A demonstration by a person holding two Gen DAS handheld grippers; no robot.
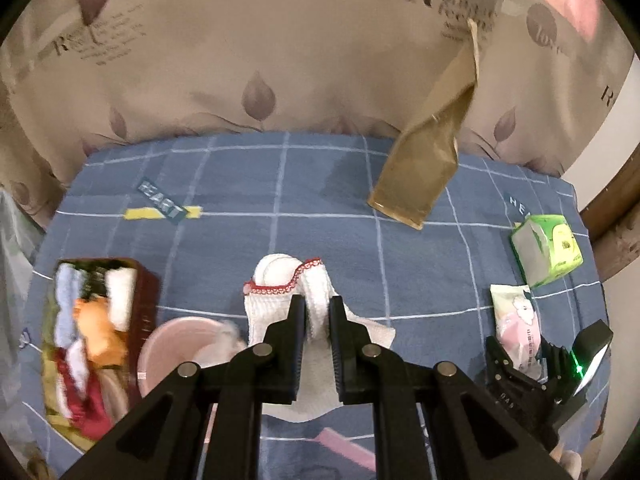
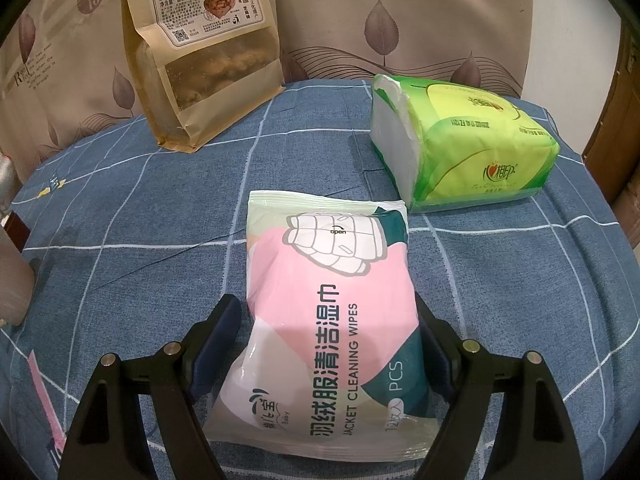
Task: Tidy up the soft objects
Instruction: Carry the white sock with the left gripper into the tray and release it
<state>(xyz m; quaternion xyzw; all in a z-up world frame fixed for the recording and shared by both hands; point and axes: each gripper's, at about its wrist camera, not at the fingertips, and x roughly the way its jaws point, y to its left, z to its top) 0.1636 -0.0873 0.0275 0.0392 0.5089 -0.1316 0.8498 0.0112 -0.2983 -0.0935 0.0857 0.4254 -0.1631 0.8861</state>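
My left gripper (image 1: 318,304) is shut on a white knitted cloth with red trim (image 1: 280,284), which hangs from the jaws above the blue checked bedspread (image 1: 320,200). To its left stands a dark red box (image 1: 148,300) stuffed with several folded cloths in white, orange, blue and red. My right gripper (image 2: 323,300) grips a pink and green pack of cleaning wipes (image 2: 332,280) by its sides; the pack's far end rests on the bedspread (image 2: 140,220). The left wrist view shows that gripper (image 1: 520,356) and pack (image 1: 516,316) at the right edge.
A pink bowl (image 1: 176,340) sits beside the red box. A brown paper snack bag (image 2: 200,60) leans against the leaf-patterned curtain (image 2: 400,20). A green tissue pack (image 2: 472,148) lies at the far right. A pink flat strip (image 1: 344,448) lies near the front edge.
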